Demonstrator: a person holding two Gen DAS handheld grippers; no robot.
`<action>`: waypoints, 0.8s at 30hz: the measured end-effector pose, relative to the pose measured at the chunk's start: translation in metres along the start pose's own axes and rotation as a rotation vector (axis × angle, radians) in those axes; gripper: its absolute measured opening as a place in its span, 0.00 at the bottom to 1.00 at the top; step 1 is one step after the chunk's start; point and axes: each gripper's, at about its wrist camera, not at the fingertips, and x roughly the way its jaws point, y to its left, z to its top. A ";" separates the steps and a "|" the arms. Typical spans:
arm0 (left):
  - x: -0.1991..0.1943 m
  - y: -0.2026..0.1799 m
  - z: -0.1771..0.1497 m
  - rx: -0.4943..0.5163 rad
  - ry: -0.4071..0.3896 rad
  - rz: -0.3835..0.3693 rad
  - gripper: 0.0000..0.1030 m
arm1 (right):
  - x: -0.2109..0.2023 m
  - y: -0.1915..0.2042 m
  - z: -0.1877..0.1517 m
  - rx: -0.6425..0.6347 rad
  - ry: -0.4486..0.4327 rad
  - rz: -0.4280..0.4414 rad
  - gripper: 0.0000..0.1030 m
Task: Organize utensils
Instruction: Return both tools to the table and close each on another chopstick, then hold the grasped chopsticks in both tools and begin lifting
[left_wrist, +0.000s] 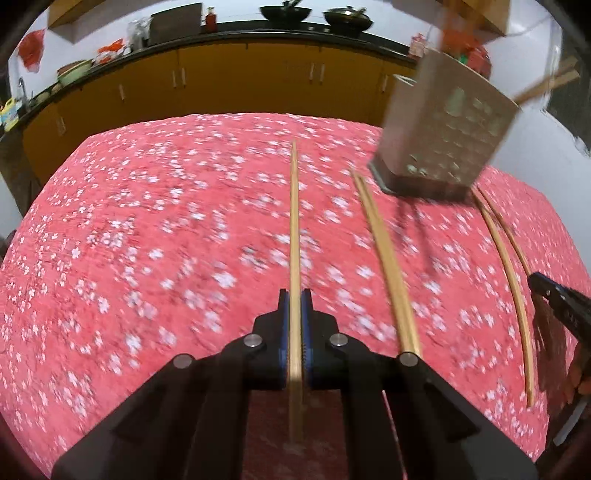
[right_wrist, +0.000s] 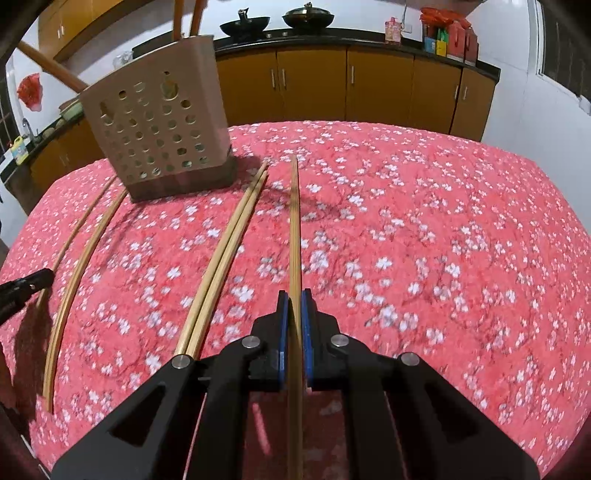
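The left tongs (left_wrist: 294, 306) are pinching one chopstick (left_wrist: 294, 221), and the right tongs (right_wrist: 294, 308) are pinching another (right_wrist: 294, 221), likely carrying them to the holder (right_wrist: 159, 129). More chopsticks (right_wrist: 225, 251) are lying beside the holder.

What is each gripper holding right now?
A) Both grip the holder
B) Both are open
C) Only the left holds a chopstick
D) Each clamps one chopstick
D: the left gripper pinches a chopstick, and the right gripper pinches another chopstick.
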 end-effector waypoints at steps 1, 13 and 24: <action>0.002 0.005 0.003 -0.012 -0.003 0.000 0.08 | 0.002 -0.001 0.002 0.000 -0.002 -0.005 0.08; 0.004 0.017 0.004 -0.065 -0.034 -0.030 0.09 | 0.016 -0.012 0.015 0.047 -0.003 0.008 0.08; 0.003 0.019 0.004 -0.076 -0.035 -0.040 0.10 | 0.016 -0.012 0.016 0.053 -0.003 0.016 0.08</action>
